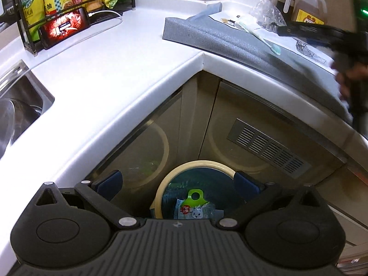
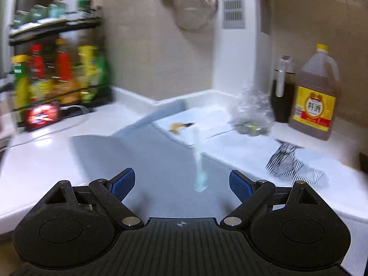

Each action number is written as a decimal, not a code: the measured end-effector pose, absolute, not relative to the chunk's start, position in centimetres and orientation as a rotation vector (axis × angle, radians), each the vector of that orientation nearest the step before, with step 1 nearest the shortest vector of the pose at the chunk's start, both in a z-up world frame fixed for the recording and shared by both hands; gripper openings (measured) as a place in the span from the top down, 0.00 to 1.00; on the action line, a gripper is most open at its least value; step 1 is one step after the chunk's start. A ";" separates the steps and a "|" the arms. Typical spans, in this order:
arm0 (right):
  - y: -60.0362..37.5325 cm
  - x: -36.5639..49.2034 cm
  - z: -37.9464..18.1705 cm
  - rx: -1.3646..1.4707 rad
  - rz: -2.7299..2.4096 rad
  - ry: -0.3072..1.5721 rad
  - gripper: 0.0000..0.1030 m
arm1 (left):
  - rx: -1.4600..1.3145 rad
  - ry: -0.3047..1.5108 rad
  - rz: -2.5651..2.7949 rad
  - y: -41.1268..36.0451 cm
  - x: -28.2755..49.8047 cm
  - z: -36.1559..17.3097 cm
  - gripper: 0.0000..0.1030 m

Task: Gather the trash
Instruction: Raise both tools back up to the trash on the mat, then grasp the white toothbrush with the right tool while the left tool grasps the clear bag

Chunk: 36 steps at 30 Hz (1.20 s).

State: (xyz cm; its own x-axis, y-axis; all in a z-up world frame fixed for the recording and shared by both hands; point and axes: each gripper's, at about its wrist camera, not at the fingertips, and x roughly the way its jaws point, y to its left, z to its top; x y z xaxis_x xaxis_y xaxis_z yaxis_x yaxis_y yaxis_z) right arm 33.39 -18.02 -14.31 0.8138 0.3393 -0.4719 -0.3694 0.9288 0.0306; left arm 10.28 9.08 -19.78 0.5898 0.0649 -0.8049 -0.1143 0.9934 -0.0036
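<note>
Left gripper (image 1: 177, 184), jaws spread and empty, tilted down over floor bin (image 1: 161, 188) below counter (image 1: 103, 87). One wrapper (image 1: 195, 209) already in bin. Right gripper (image 2: 181, 184), jaws wide with nothing between, aimed slightly downward across grey mat (image 2: 149, 151). Still left on counter: pale green strip (image 2: 200, 168) just ahead of jaws, crumpled clear bag (image 2: 253, 112) and striped wrapper (image 2: 285, 161) farther back. Collection judged partly done.

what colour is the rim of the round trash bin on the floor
Cream rim, around a dark liner; left wrist view.
</note>
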 end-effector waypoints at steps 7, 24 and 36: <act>-14.7 40.8 -16.7 -0.128 0.397 0.602 0.19 | -0.031 0.932 0.103 8.5 12.6 -18.3 0.00; -22.1 42.1 -18.6 -0.119 0.184 0.610 0.88 | 0.030 0.681 -0.002 2.3 27.2 -10.0 0.00; -26.2 42.4 -19.1 -0.009 0.069 0.632 0.87 | -0.075 0.650 -0.203 -9.1 54.4 -12.3 0.00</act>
